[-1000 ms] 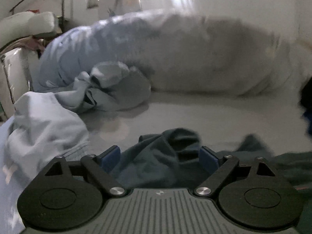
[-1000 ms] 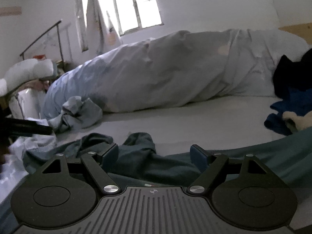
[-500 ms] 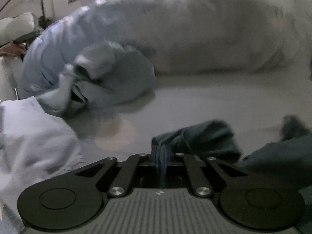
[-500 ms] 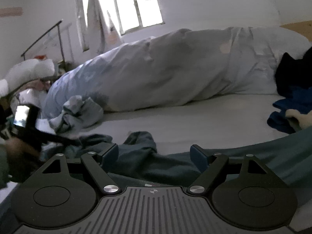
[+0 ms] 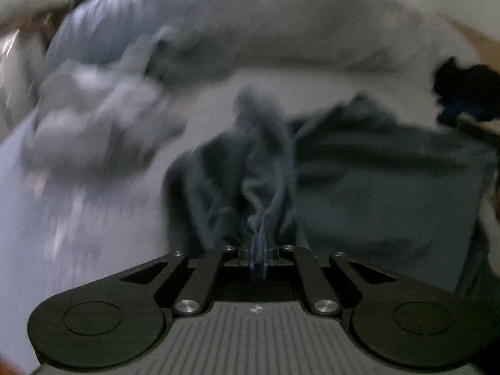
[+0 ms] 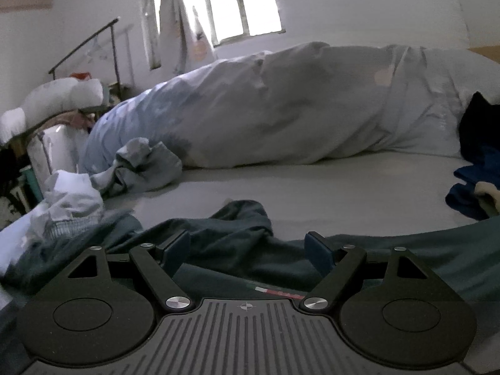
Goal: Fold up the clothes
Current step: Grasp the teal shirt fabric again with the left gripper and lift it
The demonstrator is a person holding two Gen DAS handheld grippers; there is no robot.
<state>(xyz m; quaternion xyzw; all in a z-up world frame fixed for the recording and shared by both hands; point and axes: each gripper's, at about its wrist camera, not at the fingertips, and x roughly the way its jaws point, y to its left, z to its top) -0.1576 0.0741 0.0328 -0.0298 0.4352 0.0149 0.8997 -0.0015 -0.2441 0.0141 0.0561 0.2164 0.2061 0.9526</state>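
- The left gripper [image 5: 258,251] is clenched on a bunched fold of the dark teal garment [image 5: 375,168]; its blue pads meet with cloth pinched between them, and the fabric rises from the tips in soft vertical creases.
- The right gripper [image 6: 247,250] is spread wide, its two blue pads well apart and gripping nothing; they sit low over the garment [image 6: 237,237], and whether they touch it cannot be told.
- The garment lies rumpled on the pale bed sheet [image 6: 312,193], reaching from the left gripper's pinch across to the right, where it lies flatter; a small striped label [image 6: 275,292] shows near the right gripper's base.
- The left view is heavily blurred, so the grey heap [image 5: 93,131] on its left is probably the crumpled grey cloth [image 6: 140,168] seen in the right view.
- A bulky white duvet [image 6: 297,109] lies along the far side of the bed, and dark blue clothing [image 6: 468,193] sits at the right edge.
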